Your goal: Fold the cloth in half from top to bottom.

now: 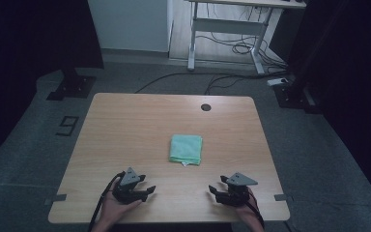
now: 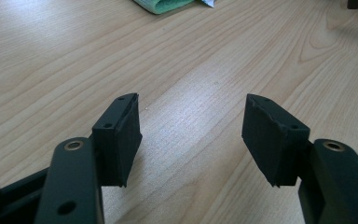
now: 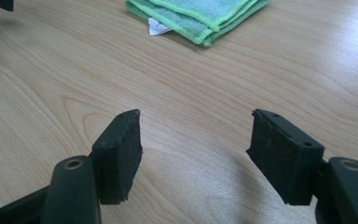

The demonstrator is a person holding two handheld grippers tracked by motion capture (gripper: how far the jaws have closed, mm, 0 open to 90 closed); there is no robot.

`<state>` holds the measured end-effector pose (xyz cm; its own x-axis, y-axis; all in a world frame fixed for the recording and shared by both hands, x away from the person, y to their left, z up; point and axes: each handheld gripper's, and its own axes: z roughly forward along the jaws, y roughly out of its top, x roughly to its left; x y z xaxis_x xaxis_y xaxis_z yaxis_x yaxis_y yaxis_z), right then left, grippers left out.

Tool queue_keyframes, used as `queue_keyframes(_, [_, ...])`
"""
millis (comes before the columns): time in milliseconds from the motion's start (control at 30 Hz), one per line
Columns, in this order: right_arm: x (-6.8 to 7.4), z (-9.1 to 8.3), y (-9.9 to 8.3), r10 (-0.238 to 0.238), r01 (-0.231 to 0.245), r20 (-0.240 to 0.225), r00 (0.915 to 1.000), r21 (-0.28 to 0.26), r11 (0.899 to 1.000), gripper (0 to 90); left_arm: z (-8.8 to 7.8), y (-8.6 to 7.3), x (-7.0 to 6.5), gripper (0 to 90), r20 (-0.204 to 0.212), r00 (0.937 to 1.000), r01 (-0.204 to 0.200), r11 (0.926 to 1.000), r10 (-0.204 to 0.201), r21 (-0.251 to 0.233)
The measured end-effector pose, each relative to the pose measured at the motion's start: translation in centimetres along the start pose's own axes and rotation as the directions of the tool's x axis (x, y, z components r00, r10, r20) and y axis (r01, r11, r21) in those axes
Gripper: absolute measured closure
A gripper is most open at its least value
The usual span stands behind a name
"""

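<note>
- Near the front edge of the wooden surface (image 1: 140, 121), in the high view, the left claw (image 1: 149, 192) rests in a person's hand, jaws spread wide with nothing between them.
- In the same view the right claw (image 1: 213, 192) sits level with the left one and well apart from it, also wide and empty, its grey three-cornered plate on top.
- The folded green cloth (image 1: 186, 149) lies flat ahead of both claws, roughly between their lines of reach and well apart from each; a small white tag (image 1: 185, 165) sticks out of the cloth edge that faces the claws.
- Beyond the cloth, farther from the claws, a round dark hole (image 1: 206, 107) sits in the surface near its far edge.
- In the left gripper view, the left claw (image 2: 192, 116) shows two black pads standing wide over bare wood grain; a corner of the cloth (image 2: 165, 4) shows far ahead.
- In the right gripper view, the right claw (image 3: 196, 130) is likewise wide, with only the surface between its pads.
- Ahead of this claw and well clear of its tips, the cloth (image 3: 200, 16) shows its stacked folded layers with a lighter green hem, the tag (image 3: 157, 27) at its near left corner.
</note>
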<state>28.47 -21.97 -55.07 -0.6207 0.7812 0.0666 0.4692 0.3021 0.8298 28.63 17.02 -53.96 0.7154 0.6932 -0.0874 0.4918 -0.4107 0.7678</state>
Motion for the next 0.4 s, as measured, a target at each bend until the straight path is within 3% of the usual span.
queue_keyframes(400, [-0.01, 0.0, 0.15, 0.003, -0.003, -0.001, 1.0, -0.004, 1.0, 32.6, -0.42, 0.15, 0.01, 36.0, -0.008, 0.9999, 0.007, 0.9998, -0.007, -0.02])
